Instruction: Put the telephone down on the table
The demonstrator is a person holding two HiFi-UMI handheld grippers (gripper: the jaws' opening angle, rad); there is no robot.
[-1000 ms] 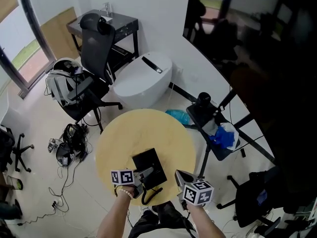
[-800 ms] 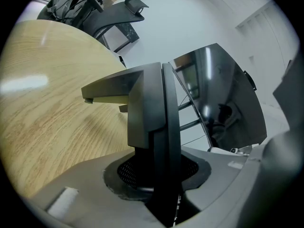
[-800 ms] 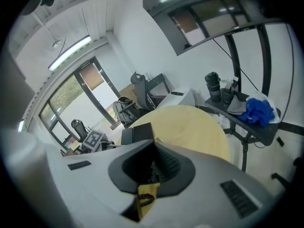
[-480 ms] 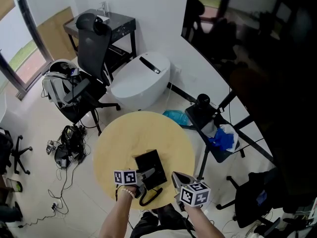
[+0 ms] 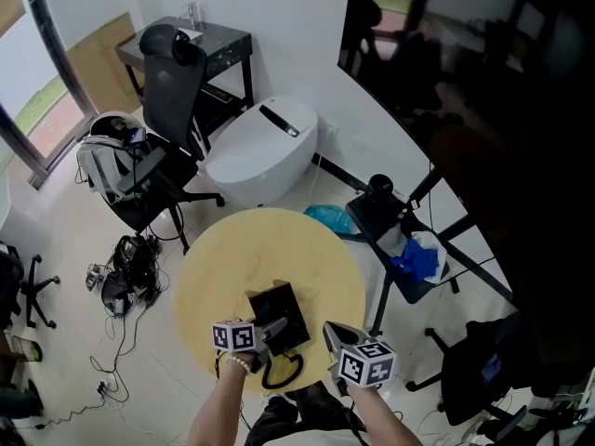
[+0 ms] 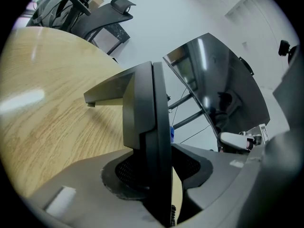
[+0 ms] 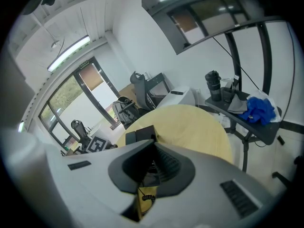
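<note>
A black telephone (image 5: 279,307) rests on the round wooden table (image 5: 279,240), near its front edge, with its coiled cord (image 5: 279,372) looping over the rim. My left gripper (image 5: 270,329) is at the phone's near end. In the left gripper view the telephone (image 6: 147,108) stands edge-on between the jaws of the left gripper (image 6: 159,170). These jaws are opening, and a sliver of table shows between the phone and the right pad. My right gripper (image 5: 331,329) hovers just right of the phone, shut and holding nothing. The right gripper view shows the right gripper (image 7: 152,148) and, beyond it, the telephone (image 7: 140,134).
Behind the table stand a white rounded appliance (image 5: 265,147), a black office chair (image 5: 177,72) and a second chair with a backpack (image 5: 116,161). A small stand with a blue cloth (image 5: 420,254) is at the right. Cables (image 5: 130,272) lie on the floor at the left.
The left gripper has sunk a little with the telephone, toward the table's front edge. The cord loop shows more below it. The right gripper has stayed put.
</note>
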